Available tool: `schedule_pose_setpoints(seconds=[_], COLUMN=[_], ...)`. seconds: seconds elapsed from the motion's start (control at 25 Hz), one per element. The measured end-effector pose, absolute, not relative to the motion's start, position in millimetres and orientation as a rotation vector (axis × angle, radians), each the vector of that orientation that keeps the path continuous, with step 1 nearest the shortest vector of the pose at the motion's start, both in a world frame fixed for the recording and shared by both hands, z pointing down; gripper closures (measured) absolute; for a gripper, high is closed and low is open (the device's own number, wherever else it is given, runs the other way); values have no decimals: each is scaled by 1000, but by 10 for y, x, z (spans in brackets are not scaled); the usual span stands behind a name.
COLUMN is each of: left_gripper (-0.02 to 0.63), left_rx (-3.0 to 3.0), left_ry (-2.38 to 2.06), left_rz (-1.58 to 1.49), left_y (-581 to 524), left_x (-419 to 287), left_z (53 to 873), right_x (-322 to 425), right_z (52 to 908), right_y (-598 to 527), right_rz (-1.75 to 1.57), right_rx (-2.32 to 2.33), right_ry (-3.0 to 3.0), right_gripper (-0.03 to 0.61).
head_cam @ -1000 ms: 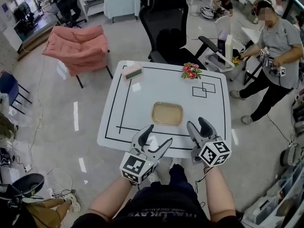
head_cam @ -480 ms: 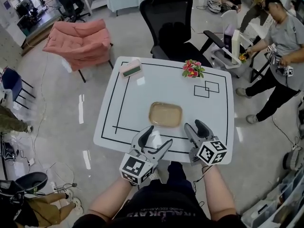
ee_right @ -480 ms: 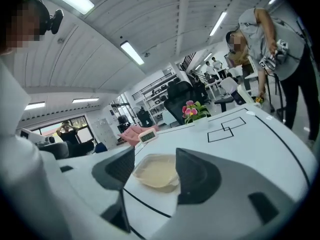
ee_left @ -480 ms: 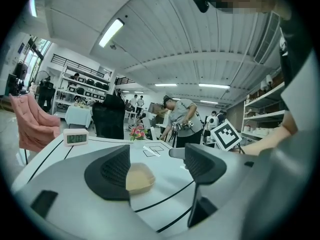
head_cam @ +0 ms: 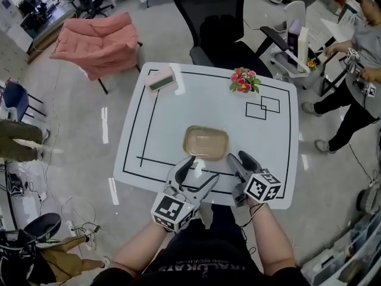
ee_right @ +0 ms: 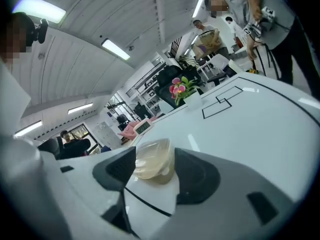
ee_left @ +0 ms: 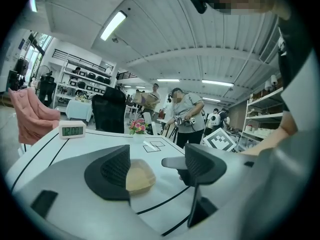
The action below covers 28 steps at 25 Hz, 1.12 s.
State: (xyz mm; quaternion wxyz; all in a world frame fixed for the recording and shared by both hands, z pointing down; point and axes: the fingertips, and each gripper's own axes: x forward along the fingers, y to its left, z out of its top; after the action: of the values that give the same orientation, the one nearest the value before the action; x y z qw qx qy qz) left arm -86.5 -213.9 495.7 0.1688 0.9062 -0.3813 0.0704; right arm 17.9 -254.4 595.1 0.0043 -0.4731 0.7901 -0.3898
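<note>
A tan shallow tray point(head_cam: 206, 142) lies in the middle of the white table point(head_cam: 274, 159), which is marked with black lines. My left gripper point(head_cam: 199, 170) hovers over the table's near edge just short of the tray, open and holding nothing. My right gripper point(head_cam: 238, 159) is beside it at the tray's near right corner, also open and empty. In the left gripper view the tray point(ee_left: 139, 178) shows between the jaws of the left gripper point(ee_left: 157, 169), with the right gripper's marker cube point(ee_left: 220, 139) to the right. In the right gripper view the tray point(ee_right: 154, 160) sits close between the jaws of the right gripper point(ee_right: 157, 171).
A small digital clock point(head_cam: 161, 79) stands at the table's far left corner and a flower pot point(head_cam: 244, 80) at the far right. A black office chair point(head_cam: 217, 22) is behind the table, with a pink armchair point(head_cam: 95, 43) to its left. A person point(head_cam: 363, 52) stands at the right.
Both grippers have edged forward toward the tray, the right one now closer and tilted. The head view has shifted toward the table.
</note>
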Motion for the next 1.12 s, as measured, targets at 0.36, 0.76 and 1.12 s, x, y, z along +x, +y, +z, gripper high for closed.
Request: schedule_pose_setpoints(seconds=[0.36, 0.76, 1.12], left_gripper=[281, 281, 281], left_rx=[2539, 2507, 2495], left_ry=[-1087, -1090, -1098], left_rz=[223, 237, 234], left_y=[-2259, -2329, -2355], left_x=[-761, -699, -704], left_z=[5101, 5192, 5224], right_x=[161, 88, -15], right_z=[6251, 6401, 6430], right_y=[-2637, -2674, -2721], right_rz=[-1429, -1594, -1667], right_rx=[-1385, -1245, -1173], right_ry=[2357, 2254, 2214], right_gripper=[344, 393, 446])
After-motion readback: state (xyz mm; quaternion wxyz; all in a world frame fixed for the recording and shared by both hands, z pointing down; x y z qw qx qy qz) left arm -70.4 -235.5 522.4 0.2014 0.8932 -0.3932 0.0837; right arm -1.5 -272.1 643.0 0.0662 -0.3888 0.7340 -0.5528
